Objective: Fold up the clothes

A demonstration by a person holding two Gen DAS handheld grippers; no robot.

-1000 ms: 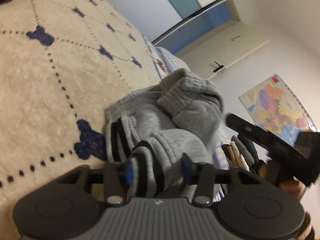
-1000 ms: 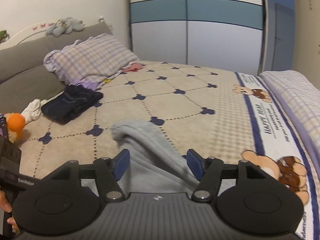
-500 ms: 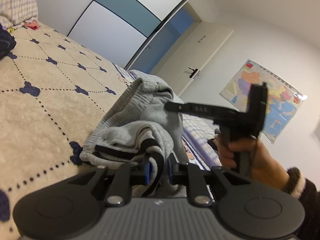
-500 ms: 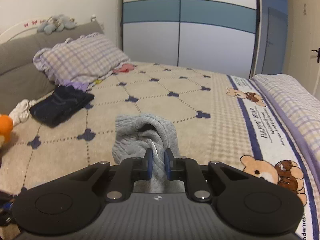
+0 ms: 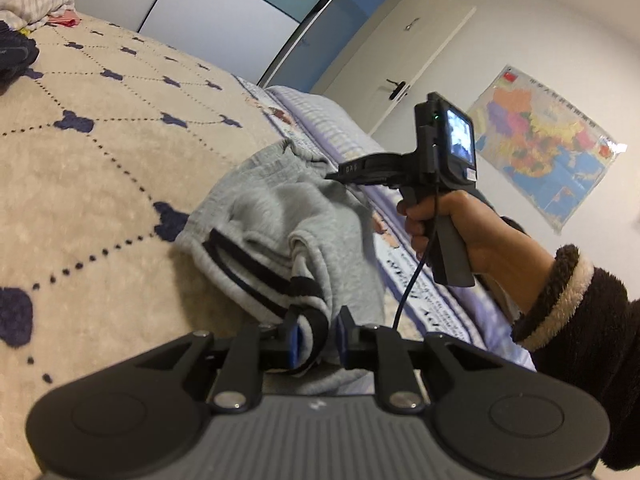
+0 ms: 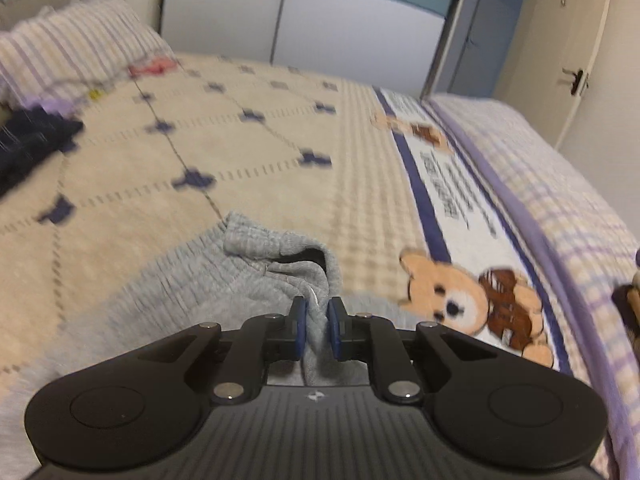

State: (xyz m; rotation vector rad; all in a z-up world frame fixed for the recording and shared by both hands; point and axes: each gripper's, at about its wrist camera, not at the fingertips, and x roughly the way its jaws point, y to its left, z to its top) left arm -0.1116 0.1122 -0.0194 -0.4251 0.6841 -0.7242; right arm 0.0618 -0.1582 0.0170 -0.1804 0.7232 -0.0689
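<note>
Grey sweatpants (image 5: 280, 216) with black and white side stripes lie bunched on the beige patterned blanket (image 5: 100, 160). My left gripper (image 5: 318, 332) pinches a striped fold of them; its jaws are opening slightly, with the cloth still pressed between the pads. In the right wrist view my right gripper (image 6: 316, 316) is shut on a grey fold just below the ribbed waistband (image 6: 256, 244). The left wrist view shows the right gripper held in a person's hand (image 5: 440, 220), its tip at the far edge of the sweatpants.
Dark blue folded clothes (image 6: 32, 140) and a checked pillow (image 6: 68, 60) lie at the far left of the bed. A lilac checked quilt (image 6: 540, 184) runs along the right side. Wardrobe doors (image 6: 320, 20) stand behind; a map (image 5: 552, 148) hangs on the wall.
Both grippers went from open to closed on the grey sweatpants. The left one rolled and shifted, lifting its striped fold. The right one dipped toward the bed with the waistband end.
</note>
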